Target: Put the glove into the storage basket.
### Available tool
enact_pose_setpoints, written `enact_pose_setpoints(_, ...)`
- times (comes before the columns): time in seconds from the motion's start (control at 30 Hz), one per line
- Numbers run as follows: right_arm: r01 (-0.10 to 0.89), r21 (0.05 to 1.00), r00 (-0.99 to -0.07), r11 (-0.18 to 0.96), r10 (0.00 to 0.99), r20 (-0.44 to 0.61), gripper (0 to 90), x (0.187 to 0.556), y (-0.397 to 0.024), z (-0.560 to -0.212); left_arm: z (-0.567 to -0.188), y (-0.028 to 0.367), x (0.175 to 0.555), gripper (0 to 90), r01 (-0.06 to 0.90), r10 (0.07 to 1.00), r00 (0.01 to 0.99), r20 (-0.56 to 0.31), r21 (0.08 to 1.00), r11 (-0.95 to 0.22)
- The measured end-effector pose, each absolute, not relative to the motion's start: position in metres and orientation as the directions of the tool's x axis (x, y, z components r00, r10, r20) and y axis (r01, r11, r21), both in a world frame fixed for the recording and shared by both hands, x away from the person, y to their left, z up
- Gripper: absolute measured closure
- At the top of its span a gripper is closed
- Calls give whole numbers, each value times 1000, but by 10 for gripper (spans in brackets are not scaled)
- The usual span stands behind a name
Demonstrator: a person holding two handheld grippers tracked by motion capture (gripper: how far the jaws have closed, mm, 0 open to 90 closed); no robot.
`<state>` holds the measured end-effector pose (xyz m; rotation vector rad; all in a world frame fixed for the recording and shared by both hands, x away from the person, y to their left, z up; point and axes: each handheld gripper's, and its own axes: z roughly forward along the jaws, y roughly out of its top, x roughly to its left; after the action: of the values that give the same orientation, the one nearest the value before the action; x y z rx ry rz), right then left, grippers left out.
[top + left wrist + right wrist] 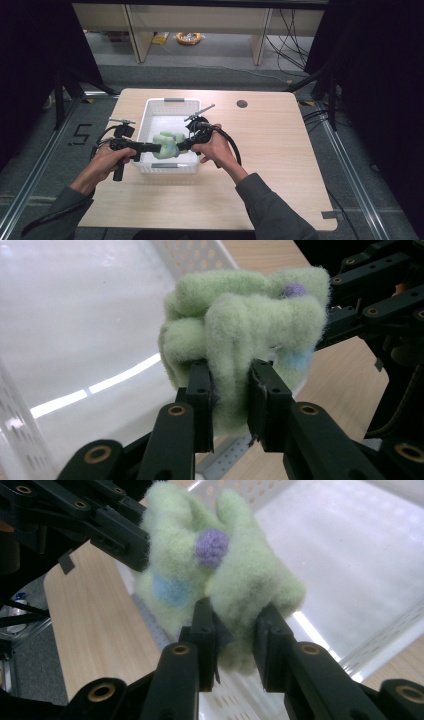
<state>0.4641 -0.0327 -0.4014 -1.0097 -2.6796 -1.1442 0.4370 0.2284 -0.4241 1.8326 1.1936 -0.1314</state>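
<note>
Two hand-held grippers share one load: the left gripper [155,148] and right gripper [181,146] each clench a fold of the green fleece glove [167,143], held between them over the white basket [170,168].

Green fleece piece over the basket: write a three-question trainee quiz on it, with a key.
1. True or false: both grippers are shut on the green fleece piece.
2. What is directly below it? A) white basket B) bare table C) floor
3. What colour is the round dot on it in the right gripper view?

Key: 1 true, left gripper and right gripper both pinch it; 2 A; 3 purple.
</note>
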Motion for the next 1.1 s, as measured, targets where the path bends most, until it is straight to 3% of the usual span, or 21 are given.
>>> enact_pose_setpoints(0.87, 684, 476, -721, 553, 611, 327, 736, 489, -14, -448, -450, 221, 457, 706, 814, 755, 478, -450, 550, -188)
enact_pose_setpoints(1.1, 673, 465, -730, 575, 618, 292, 733, 489, -11, -452, -447, 219, 456, 619, 811, 766, 485, -422, 545, -213)
